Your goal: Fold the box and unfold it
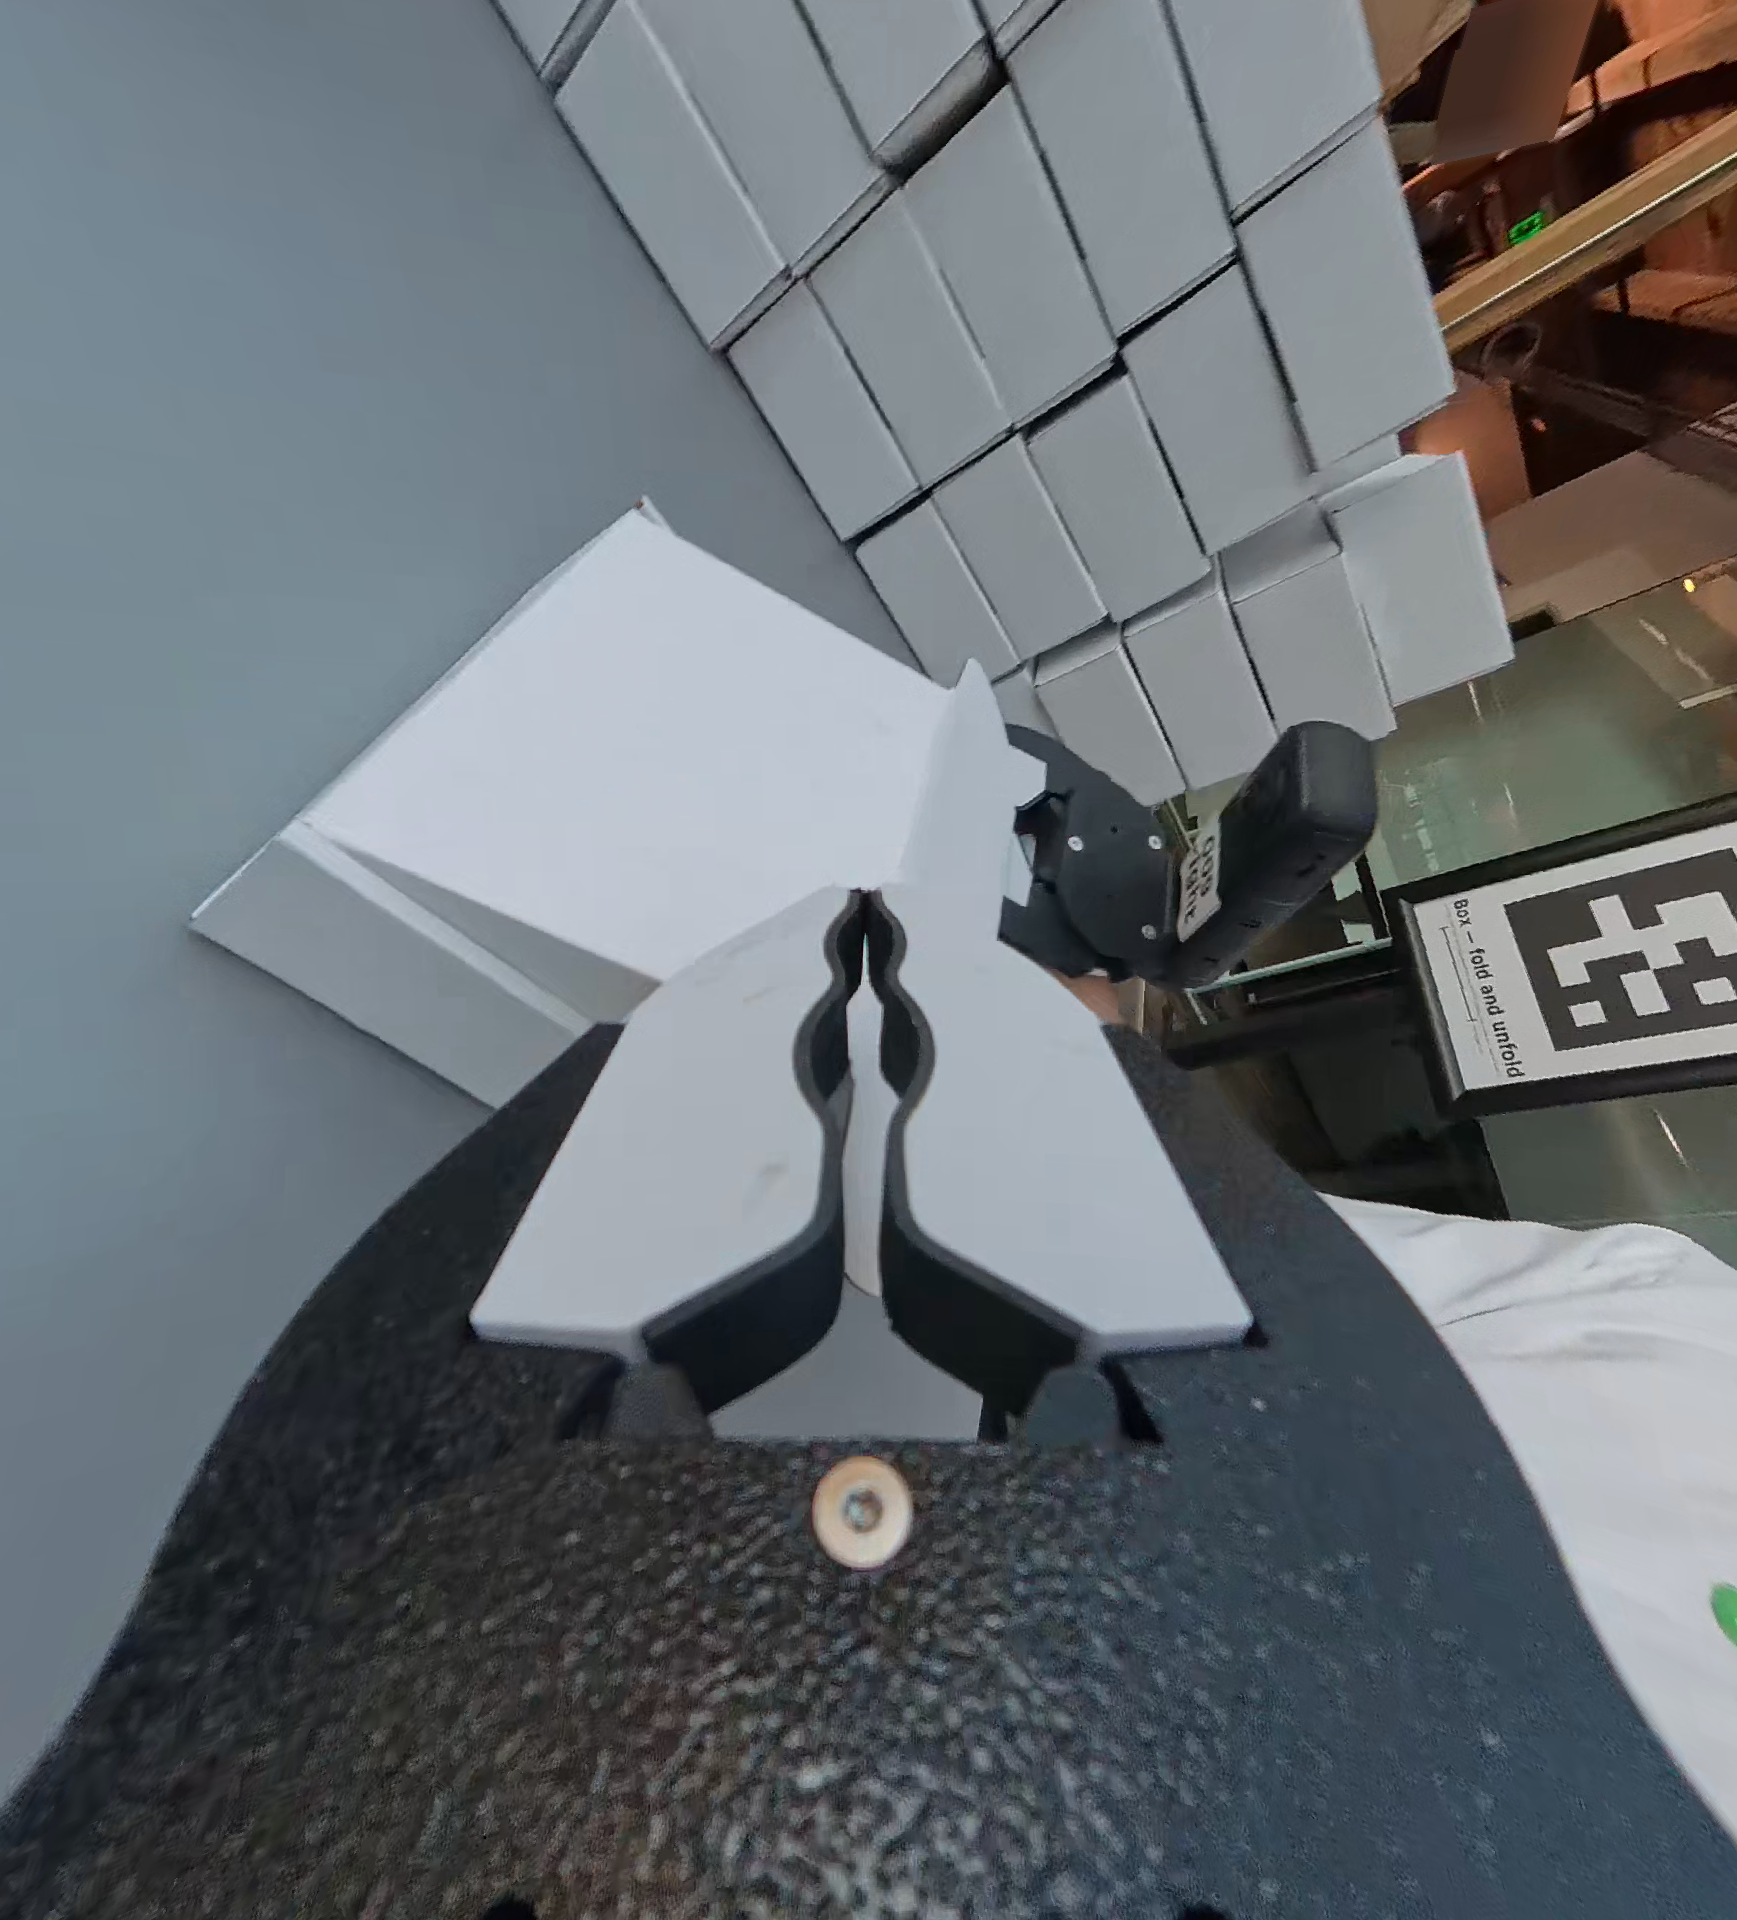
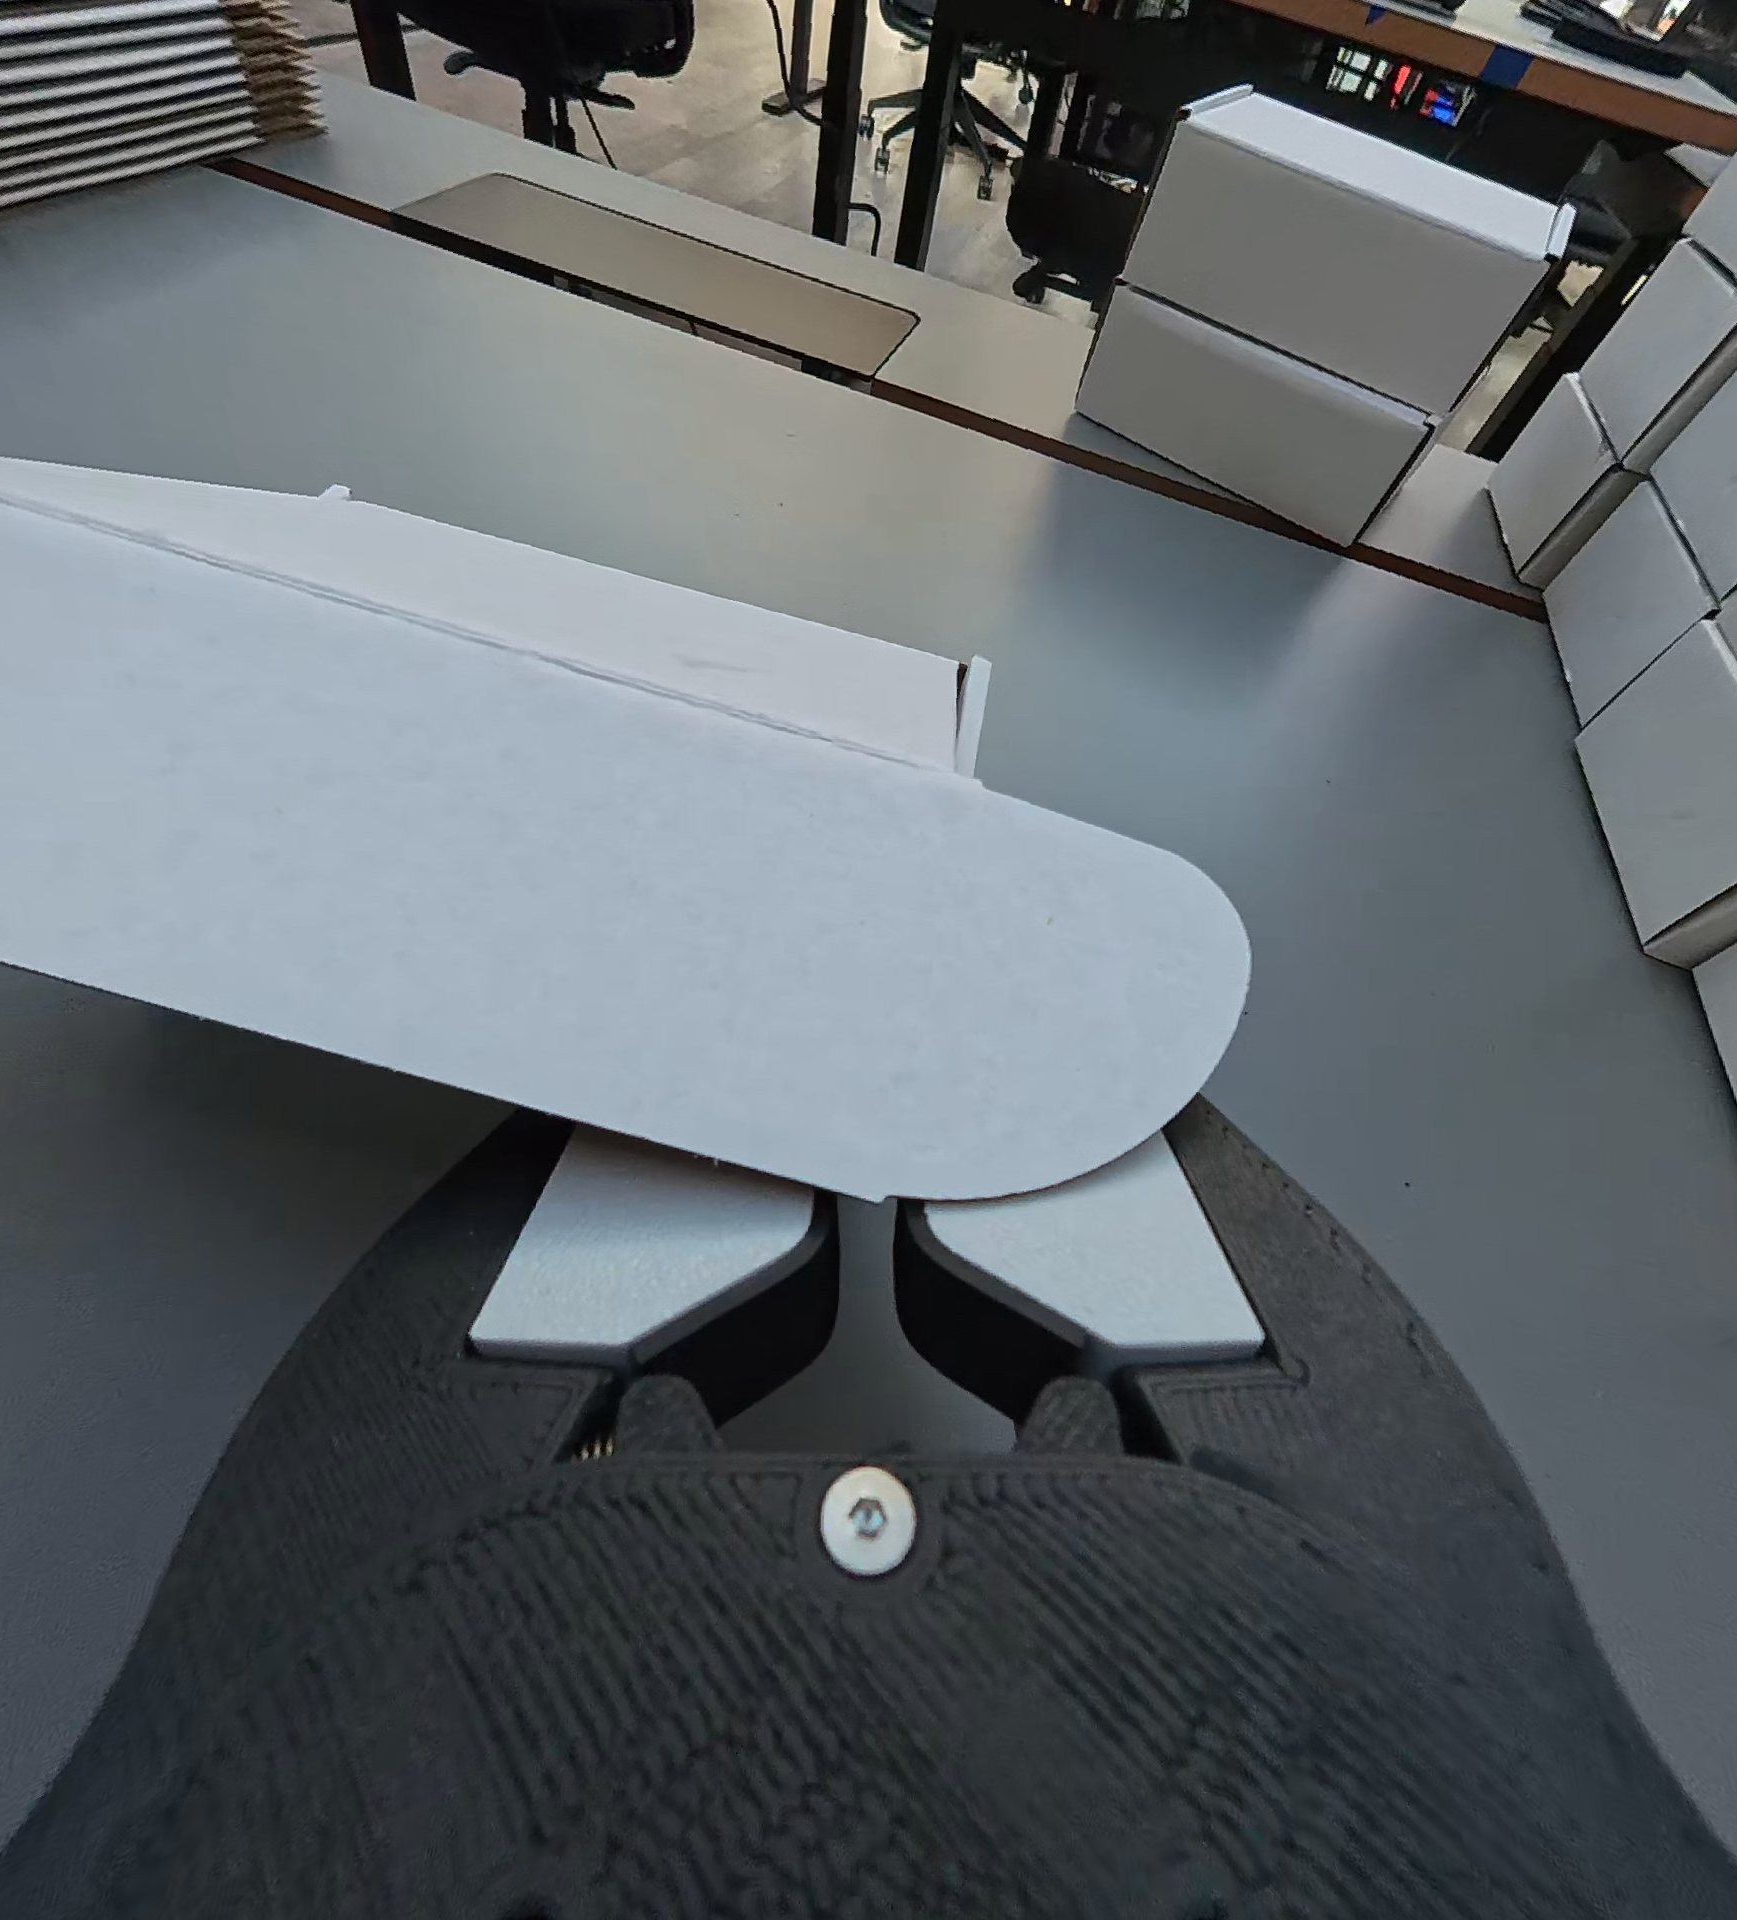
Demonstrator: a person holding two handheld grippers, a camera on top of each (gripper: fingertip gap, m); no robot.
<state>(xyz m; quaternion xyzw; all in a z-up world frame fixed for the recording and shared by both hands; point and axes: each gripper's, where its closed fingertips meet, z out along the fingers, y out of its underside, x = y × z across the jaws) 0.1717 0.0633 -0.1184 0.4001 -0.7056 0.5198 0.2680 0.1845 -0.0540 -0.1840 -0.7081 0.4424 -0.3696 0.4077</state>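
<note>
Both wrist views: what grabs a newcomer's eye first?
The flat white cardboard box on the grey table, the left gripper pinched shut at its edge. In the right view, its rounded flap hides the right gripper's tips. Stacked white boxes wall the table's far side.

We record that the right gripper (image 2: 869, 1195) has its fingertips hidden beneath the rounded flap of the box (image 2: 552, 883); we cannot tell whether they close on it. The box runs off the left edge of the right wrist view. In the left wrist view, the left gripper (image 1: 866, 935) covers the box's near edge at centre frame. The stacked white boxes (image 1: 1051, 364) are cut off at the top edge, and the marker sign (image 1: 1653, 935) at the right edge.
</note>
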